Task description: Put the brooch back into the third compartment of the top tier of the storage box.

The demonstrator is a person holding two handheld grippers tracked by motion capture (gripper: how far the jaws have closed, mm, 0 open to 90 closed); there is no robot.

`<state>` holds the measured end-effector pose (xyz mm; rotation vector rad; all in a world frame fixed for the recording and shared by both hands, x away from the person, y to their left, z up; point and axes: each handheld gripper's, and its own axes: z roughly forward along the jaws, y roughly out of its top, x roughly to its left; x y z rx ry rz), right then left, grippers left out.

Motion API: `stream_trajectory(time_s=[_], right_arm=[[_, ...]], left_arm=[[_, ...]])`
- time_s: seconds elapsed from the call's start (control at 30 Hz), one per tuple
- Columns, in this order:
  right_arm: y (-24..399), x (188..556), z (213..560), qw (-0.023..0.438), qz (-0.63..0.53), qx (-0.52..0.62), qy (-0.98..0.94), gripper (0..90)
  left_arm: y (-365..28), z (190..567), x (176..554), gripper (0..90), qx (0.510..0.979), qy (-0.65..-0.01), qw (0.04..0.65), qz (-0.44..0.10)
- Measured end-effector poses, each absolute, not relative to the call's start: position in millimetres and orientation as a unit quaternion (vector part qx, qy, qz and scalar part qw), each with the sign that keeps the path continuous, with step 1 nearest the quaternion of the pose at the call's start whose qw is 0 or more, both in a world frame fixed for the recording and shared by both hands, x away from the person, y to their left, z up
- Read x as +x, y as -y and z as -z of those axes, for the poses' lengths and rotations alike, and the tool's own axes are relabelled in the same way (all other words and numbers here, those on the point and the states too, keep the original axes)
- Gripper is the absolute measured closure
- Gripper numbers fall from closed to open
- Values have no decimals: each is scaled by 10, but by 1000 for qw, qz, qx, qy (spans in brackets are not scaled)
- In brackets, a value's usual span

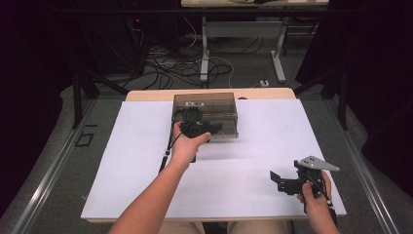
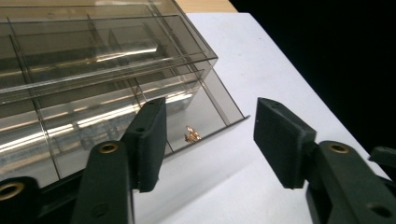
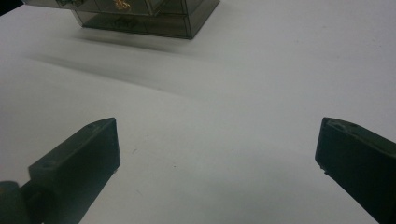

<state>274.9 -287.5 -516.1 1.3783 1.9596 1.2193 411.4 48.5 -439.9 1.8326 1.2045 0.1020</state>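
Observation:
A smoky see-through drawer box (image 1: 205,109) stands at the far middle of the white table top (image 1: 253,161). My left gripper (image 1: 195,127) is at the box's front, held in a hand. In the left gripper view its jaws (image 2: 210,126) stand apart with nothing between them, just before a drawer (image 2: 219,100) that sticks out a little. A small gold piece (image 2: 192,135) lies inside that drawer. My right gripper (image 1: 278,181) rests near the front right of the table, wide open (image 3: 217,140) over bare white surface, with the box (image 3: 154,18) farther off.
The table's wooden far edge (image 1: 146,95) shows behind the box. Beyond it are floor cables (image 1: 185,68) and the legs of another table (image 1: 204,53). Dark drapes close in both sides. The right table edge (image 2: 299,79) runs close to the box.

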Motion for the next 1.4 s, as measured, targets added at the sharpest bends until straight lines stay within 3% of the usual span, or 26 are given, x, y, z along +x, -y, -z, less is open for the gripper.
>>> stream_trajectory(time_s=[0.53,0.77,1.4], right_arm=[[2864,2740,5157,223,-441,497,-713,0],[2862,2738,5158,223,-441,498,-713,0],[2835,2732,5166,225,-440,499,-712,0]], left_arm=[[-769,4425,3793,327,738,-461,489,-56],[-894,4411,3601,159,744,-440,497,-80],[-1364,4672,3136,2,747,-415,506,-120]])
